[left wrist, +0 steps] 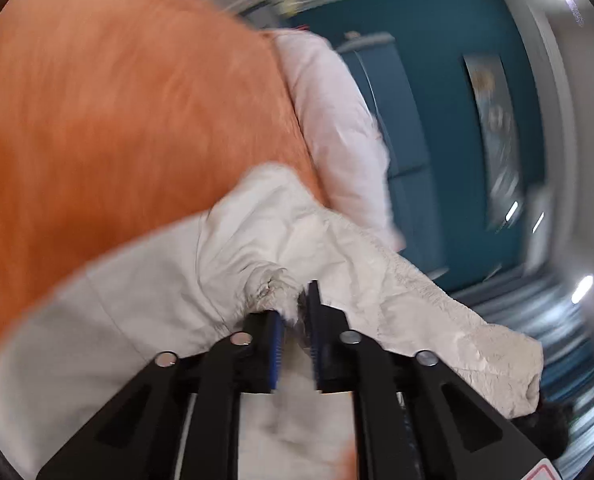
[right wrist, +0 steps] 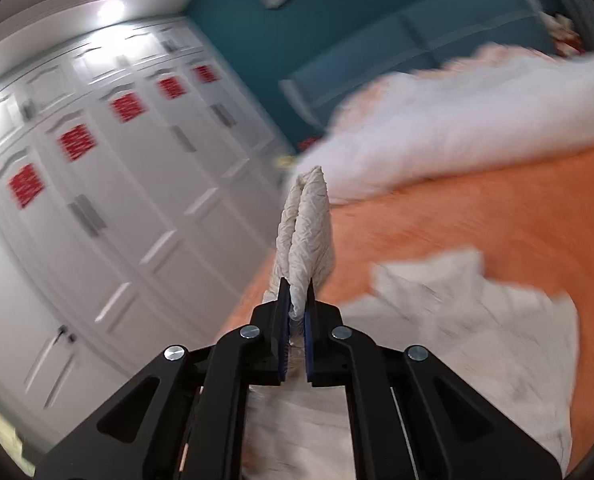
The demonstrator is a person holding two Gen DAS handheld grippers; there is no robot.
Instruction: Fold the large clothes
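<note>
A large white garment (left wrist: 225,252) lies spread on an orange bed cover (left wrist: 109,120). My left gripper (left wrist: 297,312) is shut on a bunched, gathered bit of the white garment, with cloth pinched between its blue pads. In the right wrist view my right gripper (right wrist: 296,304) is shut on a ribbed white edge of the garment (right wrist: 307,224), which stands up doubled beyond the fingertips. More of the white garment (right wrist: 469,320) lies crumpled on the orange bed cover (right wrist: 477,216) to the right. Both views are blurred by motion.
A pale pink pillow or quilt (left wrist: 333,120) lies at the head of the bed, seen white and fluffy (right wrist: 469,120) in the right view. Behind it are a teal wall (left wrist: 449,80) and blue headboard (right wrist: 417,40). White wardrobe doors (right wrist: 97,180) with red stickers stand left.
</note>
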